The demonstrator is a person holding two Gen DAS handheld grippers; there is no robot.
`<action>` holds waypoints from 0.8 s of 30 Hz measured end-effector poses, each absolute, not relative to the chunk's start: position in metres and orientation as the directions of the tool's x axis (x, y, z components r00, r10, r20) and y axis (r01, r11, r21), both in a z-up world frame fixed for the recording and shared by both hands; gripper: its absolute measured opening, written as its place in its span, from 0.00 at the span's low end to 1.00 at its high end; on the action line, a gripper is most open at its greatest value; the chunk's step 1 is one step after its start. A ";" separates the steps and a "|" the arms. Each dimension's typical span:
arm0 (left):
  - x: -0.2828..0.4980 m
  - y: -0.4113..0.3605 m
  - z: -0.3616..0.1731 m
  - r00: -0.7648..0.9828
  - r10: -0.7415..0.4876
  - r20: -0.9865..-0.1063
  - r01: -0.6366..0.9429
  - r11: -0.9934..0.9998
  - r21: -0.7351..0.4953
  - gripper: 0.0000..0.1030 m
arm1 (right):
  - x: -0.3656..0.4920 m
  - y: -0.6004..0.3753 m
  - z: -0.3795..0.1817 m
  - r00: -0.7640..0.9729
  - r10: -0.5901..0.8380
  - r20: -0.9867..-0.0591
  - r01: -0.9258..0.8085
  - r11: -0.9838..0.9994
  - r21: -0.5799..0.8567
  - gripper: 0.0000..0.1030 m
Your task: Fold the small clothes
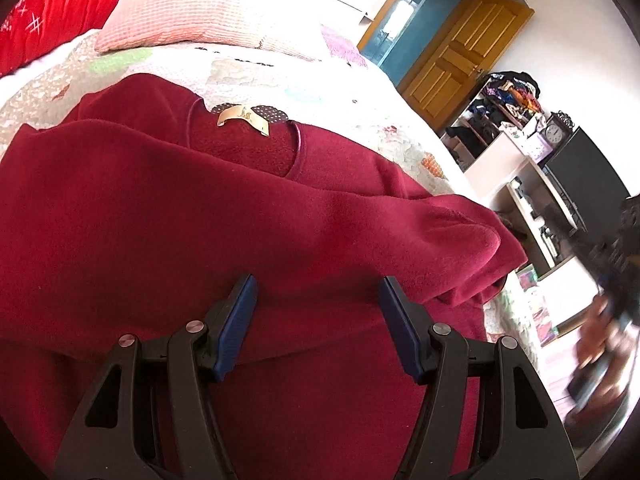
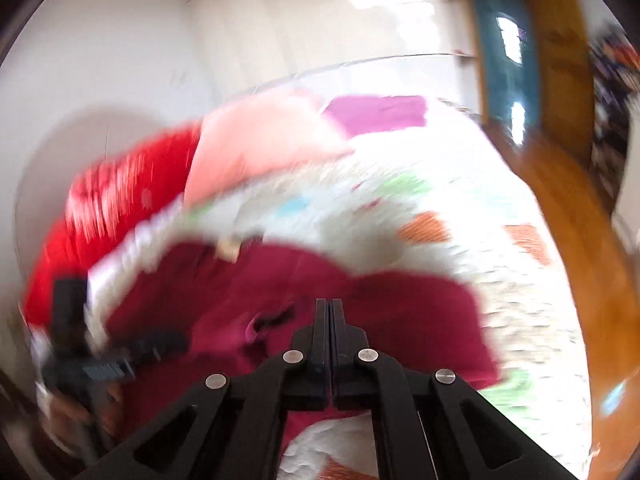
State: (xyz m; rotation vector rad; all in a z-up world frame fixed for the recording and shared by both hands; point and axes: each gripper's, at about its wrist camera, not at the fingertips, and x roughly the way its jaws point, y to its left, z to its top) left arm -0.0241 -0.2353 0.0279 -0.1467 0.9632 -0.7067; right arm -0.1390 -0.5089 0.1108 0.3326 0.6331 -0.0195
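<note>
A dark red fleece sweater [image 1: 160,220] lies on the quilted bed [image 1: 240,68], neck label [image 1: 242,117] facing up. One sleeve [image 1: 440,232] is folded across its front. My left gripper [image 1: 318,300] hovers over the lower part of the sweater, its blue pads [image 1: 240,312] wide apart and pressing on nothing. In the blurred right wrist view, my right gripper [image 2: 329,308] is shut, fingers together, with no cloth seen between them. It sits above the sweater [image 2: 400,312] near the bed's edge. A hand [image 2: 68,412] holding the left gripper shows at the lower left.
A pink pillow [image 1: 208,12] and a red pillow [image 1: 52,12] lie at the head of the bed. Past the bed's right side are a wooden door [image 1: 460,56], a shelf of clothes [image 1: 504,100] and a clock [image 1: 554,132]. A blurred hand [image 1: 596,332] shows at the right edge.
</note>
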 end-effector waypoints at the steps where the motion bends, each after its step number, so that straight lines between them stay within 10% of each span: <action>1: -0.024 -0.237 0.028 0.370 -0.608 -0.703 0.487 0.771 -0.411 0.62 | -0.144 -0.520 0.118 0.822 0.079 -0.565 0.133 0.936 0.325 0.00; 9: -0.022 -0.237 0.027 0.367 -0.611 -0.701 0.487 0.768 -0.415 0.62 | -0.155 -0.493 0.145 0.829 0.157 -0.537 -0.013 0.965 0.263 0.02; 14: -0.021 -0.236 0.026 0.366 -0.612 -0.701 0.493 0.766 -0.411 0.62 | -0.126 -0.426 0.080 0.682 0.157 -0.715 -0.123 0.987 0.100 0.39; 21: -0.023 -0.241 0.025 0.379 -0.602 -0.702 0.505 0.771 -0.389 0.62 | -0.085 -0.392 0.037 0.690 0.051 -0.722 -0.129 0.990 -0.053 0.37; 23: -0.022 -0.239 0.025 0.375 -0.610 -0.698 0.504 0.766 -0.398 0.62 | -0.073 -0.393 0.034 0.683 0.044 -0.729 -0.110 0.993 -0.044 0.07; 24: -0.021 -0.238 0.024 0.373 -0.614 -0.696 0.503 0.764 -0.404 0.62 | -0.071 -0.398 0.037 0.689 0.074 -0.721 -0.101 0.995 0.006 0.07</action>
